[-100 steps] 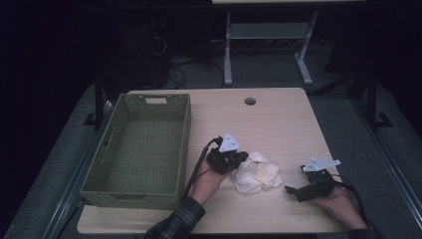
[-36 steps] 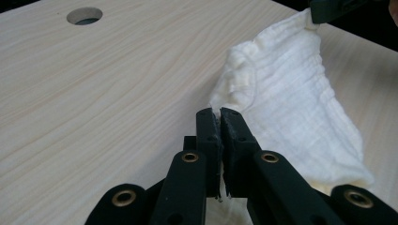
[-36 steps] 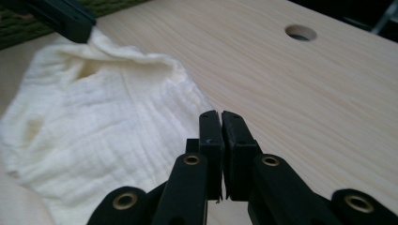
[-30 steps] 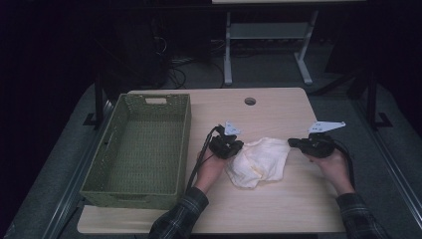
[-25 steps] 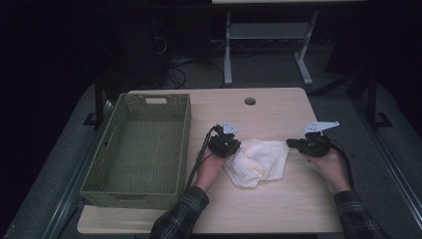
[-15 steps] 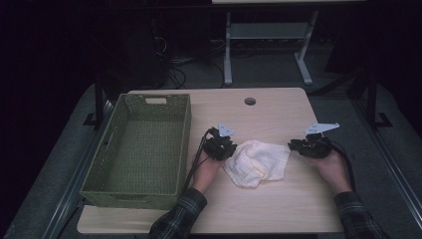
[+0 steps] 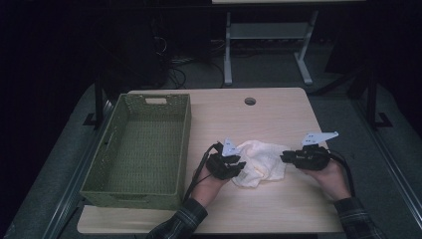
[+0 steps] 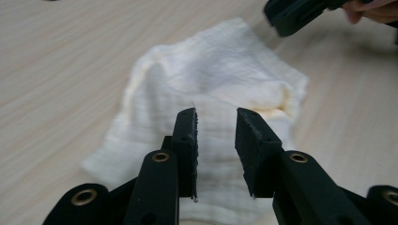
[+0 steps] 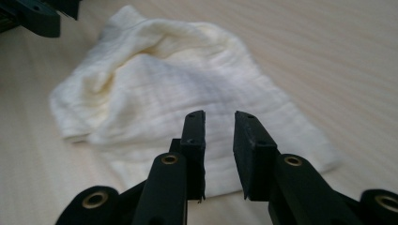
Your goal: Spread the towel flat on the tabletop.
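Cream waffle-weave cloth [image 7: 260, 163] lies crumpled on the pale wooden table [image 7: 278, 109], between the left gripper [image 7: 238, 168] and the right gripper [image 7: 284, 157], right of an empty green woven basket [image 7: 144, 144]. No writing is legible.

Left gripper view: jaws have just been opening, parted, nothing between them, cloth beyond.

Right gripper view: jaws parted and empty above the cloth's edge. It looks soft, light and limp; a corner or hem seems the best hold.
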`<state>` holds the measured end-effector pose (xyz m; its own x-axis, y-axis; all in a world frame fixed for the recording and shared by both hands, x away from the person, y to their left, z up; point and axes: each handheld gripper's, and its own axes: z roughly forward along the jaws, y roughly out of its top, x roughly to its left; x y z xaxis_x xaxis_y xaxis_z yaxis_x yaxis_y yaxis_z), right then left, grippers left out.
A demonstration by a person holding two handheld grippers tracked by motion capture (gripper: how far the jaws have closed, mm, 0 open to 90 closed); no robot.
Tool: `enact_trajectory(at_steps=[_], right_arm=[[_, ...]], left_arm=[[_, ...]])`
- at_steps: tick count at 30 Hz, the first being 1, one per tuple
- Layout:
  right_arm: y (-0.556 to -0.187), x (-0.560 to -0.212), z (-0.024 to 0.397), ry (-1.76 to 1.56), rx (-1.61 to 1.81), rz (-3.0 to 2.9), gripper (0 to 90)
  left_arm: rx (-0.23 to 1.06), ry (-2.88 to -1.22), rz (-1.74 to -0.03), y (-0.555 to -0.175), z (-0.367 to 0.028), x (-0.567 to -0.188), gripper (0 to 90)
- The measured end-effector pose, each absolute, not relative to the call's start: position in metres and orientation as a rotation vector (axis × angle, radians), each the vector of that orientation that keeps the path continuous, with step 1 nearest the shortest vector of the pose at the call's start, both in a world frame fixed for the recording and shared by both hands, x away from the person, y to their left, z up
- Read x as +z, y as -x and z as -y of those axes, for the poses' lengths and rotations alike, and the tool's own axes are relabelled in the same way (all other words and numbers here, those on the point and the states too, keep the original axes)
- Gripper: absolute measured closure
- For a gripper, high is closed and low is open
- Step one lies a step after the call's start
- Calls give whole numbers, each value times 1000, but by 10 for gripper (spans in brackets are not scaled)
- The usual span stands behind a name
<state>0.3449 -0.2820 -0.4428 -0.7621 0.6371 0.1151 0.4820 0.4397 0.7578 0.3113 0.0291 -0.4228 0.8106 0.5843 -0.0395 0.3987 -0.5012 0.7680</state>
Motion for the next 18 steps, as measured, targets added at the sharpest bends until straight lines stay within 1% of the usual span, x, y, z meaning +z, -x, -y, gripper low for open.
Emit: enact_trajectory(at_steps=[5,7,10,12,15,16,18], right_arm=[[-330,-443,268,-952,1259,-2545,736],[-320,-445,256,-922,1271,-2575,736],[-314,-446,249,-892,1264,-2586,736],[-311,-447,243,-885,1240,-2594,732],[-312,-449,239,-865,1237,-2590,728],[-311,-450,237,-863,1242,-2593,729],[-310,-451,233,-847,1212,-2603,740]], left_arm=[[258,-2173,-673,-297,-25,-430,674],[259,-2189,-654,-288,-23,-437,664],[251,-2196,-651,-286,-21,-441,659],[254,-2207,-650,-285,-16,-446,640],[285,-2243,-626,-285,-8,-454,641],[294,-2254,-619,-285,-6,-455,652],[305,-2270,-614,-286,-4,-458,712]])
